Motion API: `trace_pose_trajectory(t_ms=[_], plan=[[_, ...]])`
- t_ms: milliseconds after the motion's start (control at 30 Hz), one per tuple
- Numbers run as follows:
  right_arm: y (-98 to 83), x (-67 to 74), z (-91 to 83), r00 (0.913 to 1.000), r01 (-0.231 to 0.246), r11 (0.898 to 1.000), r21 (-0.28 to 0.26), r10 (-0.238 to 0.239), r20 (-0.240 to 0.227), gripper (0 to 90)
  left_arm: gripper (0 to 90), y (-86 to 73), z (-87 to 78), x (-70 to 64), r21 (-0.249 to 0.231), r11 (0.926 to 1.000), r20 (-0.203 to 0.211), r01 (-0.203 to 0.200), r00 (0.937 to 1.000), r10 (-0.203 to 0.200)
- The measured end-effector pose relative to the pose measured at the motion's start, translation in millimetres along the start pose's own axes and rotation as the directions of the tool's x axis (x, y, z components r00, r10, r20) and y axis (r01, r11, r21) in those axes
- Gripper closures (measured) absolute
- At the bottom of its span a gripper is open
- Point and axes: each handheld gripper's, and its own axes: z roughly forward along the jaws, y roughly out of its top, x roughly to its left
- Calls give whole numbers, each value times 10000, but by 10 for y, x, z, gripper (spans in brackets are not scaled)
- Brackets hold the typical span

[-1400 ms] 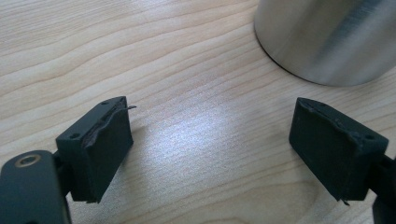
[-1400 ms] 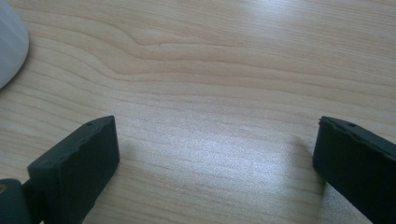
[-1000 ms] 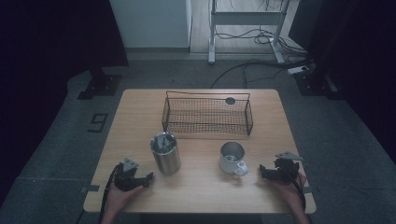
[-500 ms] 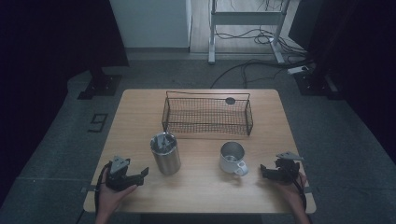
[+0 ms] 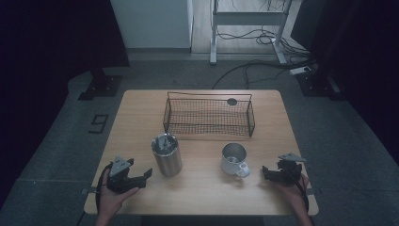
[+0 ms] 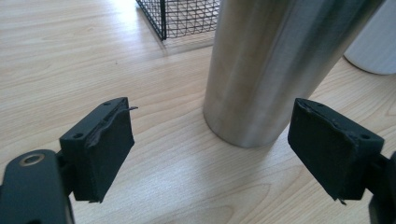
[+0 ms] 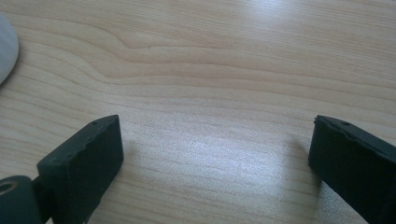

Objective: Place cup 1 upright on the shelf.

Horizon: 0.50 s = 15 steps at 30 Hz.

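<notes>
A tall steel canister [image 5: 166,155] with something grey in its mouth stands on the wooden table [image 5: 141,113]. My left gripper [image 5: 146,178] is open just left of it, jaws pointing at it. In the left gripper view the canister [image 6: 275,65] rises beyond the gap of my left gripper [image 6: 212,135], untouched. A metal mug [image 5: 234,159] with a white handle stands to the right. My right gripper [image 5: 265,173] points at it from the right and is open, its jaws having narrowed slightly. In the right gripper view nothing but bare wood lies between the jaws of my right gripper [image 7: 212,140].
A black wire basket [image 5: 207,123] stands behind both vessels, with a small dark disc [image 5: 232,101] behind it. Its corner [image 6: 182,16] appears in the left gripper view. The mug's pale side [image 7: 5,51] sits at the left edge of the right gripper view. Cables lie on the floor beyond.
My left hand has drawn a little to the left, away from the canister, and risen slightly. The right hand has stayed put.
</notes>
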Motion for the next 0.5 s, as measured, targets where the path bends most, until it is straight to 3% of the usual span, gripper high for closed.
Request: trace_pose_trajectory(t_ms=[500], plan=[[0,0,-2,10000,-6,10000,11,6,20,31,120,123,119,-125,191,9998,442,-56,9990,48]])
